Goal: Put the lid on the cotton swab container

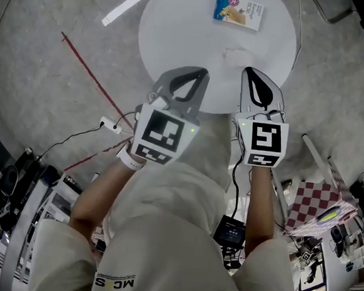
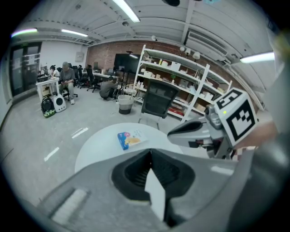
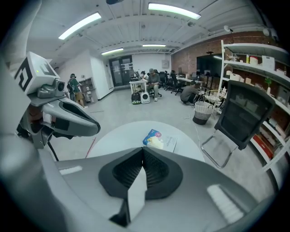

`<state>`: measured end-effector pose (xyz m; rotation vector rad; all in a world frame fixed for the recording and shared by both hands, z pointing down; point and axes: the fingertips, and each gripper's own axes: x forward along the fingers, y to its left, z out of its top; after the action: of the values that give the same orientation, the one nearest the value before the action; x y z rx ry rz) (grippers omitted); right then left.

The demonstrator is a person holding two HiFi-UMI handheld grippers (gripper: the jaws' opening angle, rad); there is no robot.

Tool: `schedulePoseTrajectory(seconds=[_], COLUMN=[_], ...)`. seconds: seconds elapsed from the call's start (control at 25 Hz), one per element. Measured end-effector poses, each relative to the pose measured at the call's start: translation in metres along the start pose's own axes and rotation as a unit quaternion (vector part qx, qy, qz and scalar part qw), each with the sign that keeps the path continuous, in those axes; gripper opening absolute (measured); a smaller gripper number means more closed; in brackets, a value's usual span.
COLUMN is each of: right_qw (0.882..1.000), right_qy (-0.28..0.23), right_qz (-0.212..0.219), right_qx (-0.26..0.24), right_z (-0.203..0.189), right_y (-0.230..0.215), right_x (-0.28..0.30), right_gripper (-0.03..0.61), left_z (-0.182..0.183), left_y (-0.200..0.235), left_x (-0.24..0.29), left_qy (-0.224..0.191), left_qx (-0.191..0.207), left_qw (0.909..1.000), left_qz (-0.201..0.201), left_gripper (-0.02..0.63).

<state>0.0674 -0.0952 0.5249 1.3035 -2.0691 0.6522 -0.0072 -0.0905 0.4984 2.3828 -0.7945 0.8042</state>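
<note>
My left claw (image 1: 203, 72) and right claw (image 1: 247, 70) hang pressed together, empty, over the table's (image 1: 179, 22) near edge; I'd spread them first.

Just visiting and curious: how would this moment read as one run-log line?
left gripper: shut, empty | right gripper: shut, empty | blue packet: on round table, untouched
</note>
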Motion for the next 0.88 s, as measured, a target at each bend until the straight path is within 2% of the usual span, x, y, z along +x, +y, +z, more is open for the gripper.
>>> schedulePoseTrajectory(seconds=[0.48, 0.88], right_qw=[0.999, 0.994], right_qy=[-0.040, -0.100], right_qz=[-0.007, -0.034], right_qx=[-0.001, 0.016], right_z=[0.046, 0.091], right_y=[0.034, 0.041], right_x=[-0.095, -0.181], right_gripper=[0.000, 0.000], left_z=[0.044, 0.096], left_y=[-0.037, -0.076], left_x=[-0.084, -0.146], left_qy=[-0.036, -0.090], left_qx=[0.015, 0.044], left_qw=[0.9992, 0.9950], left_qz=[0.007, -0.004], left_gripper=[0.000, 0.000])
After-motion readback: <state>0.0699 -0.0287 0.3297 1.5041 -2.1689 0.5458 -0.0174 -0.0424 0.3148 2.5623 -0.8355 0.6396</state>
